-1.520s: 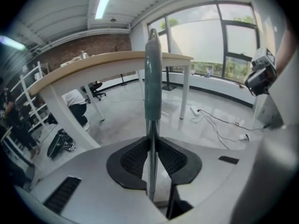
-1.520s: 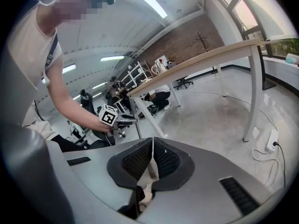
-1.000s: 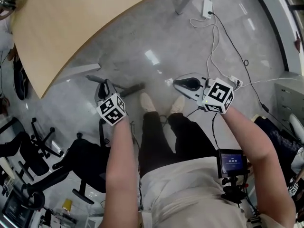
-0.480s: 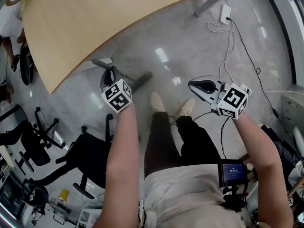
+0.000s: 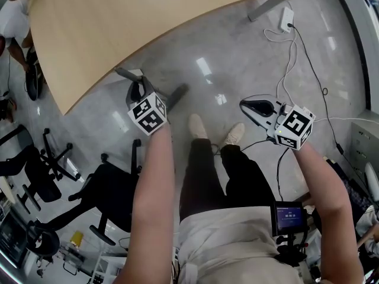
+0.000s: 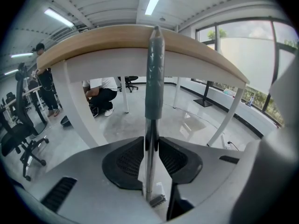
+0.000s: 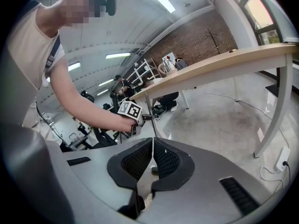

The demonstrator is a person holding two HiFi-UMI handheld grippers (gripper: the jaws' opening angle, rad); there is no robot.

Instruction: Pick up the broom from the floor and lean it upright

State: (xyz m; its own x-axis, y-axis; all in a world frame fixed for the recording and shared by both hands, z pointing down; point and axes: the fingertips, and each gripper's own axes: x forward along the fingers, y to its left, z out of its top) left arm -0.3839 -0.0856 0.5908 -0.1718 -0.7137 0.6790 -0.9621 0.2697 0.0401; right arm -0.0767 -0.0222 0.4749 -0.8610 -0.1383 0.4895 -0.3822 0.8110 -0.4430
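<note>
The broom stands nearly upright, and its grey grip (image 6: 155,78) reaches up to the edge of the wooden table (image 6: 117,41). Its shiny pole runs down between the jaws of my left gripper (image 6: 152,141) to a small brush head (image 6: 157,200) on the floor. Those jaws are opening, though the pads still touch the pole on both sides. In the head view the left gripper (image 5: 140,92) sits beside the table (image 5: 118,28), with the broom's dark lower end (image 5: 176,93) next to it. My right gripper (image 5: 258,107) is shut and holds nothing, well to the right of the broom.
Black office chairs (image 5: 100,194) stand at the left. White cables and a power strip (image 5: 286,18) lie at the upper right. White table legs (image 6: 77,101) and a crouching person (image 6: 100,92) are beyond the broom. My feet (image 5: 197,126) stand between the grippers.
My left gripper has carried the broom toward the table edge, and the handle's top now sits closer under it. The right gripper has drifted slightly and stayed shut.
</note>
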